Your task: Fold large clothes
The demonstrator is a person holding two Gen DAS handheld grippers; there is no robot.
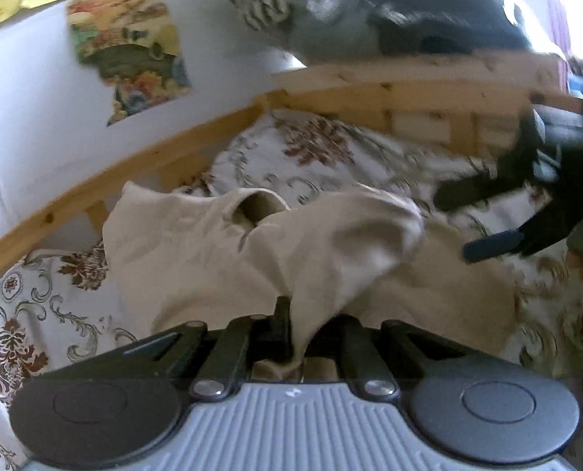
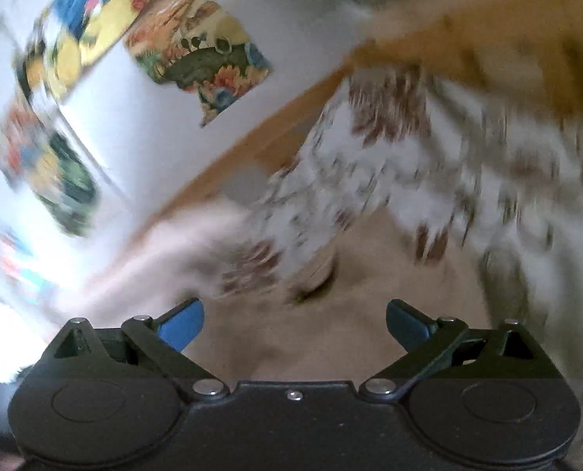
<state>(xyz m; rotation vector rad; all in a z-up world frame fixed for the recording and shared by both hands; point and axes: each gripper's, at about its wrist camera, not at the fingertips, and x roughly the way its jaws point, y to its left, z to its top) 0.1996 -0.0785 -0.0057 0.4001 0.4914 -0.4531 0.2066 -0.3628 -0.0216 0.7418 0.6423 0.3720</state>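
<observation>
A beige garment [image 1: 221,259] lies on a bed with a floral cover [image 1: 323,149]. Its collar opening faces up near the middle. My left gripper [image 1: 291,337] is shut on a fold of the beige garment and lifts it off the bed. My right gripper [image 1: 483,223] shows at the right of the left wrist view, open, above the cloth's right side. In the right wrist view, which is blurred, my right gripper [image 2: 295,325] is open and empty just above the beige garment [image 2: 291,337].
A wooden bed frame [image 1: 370,90] runs along the far side and left. A pile of grey and dark clothes [image 1: 389,15] lies on its top rail. A white wall with colourful posters [image 1: 130,55] stands behind the bed.
</observation>
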